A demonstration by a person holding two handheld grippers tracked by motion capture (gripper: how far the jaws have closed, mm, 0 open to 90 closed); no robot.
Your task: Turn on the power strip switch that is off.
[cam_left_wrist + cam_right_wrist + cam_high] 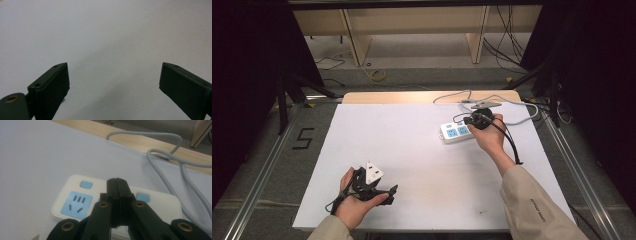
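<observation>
A: Looking at the right gripper (117, 182), were its jaws together?
B: Yes, pressed shut over the power strip (75, 195) near the bench's (412, 150) far right edge. The left gripper (113, 77) stood apart.

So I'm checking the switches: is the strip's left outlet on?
On, apparently: a small red light glows beside the left switch on the power strip.

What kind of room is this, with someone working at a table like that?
Probably a lab or recording workspace, not a home. A white table stands inside a metal rail frame, loose cables trail over the floor, and a person works a power strip with the hand-held right gripper.
</observation>
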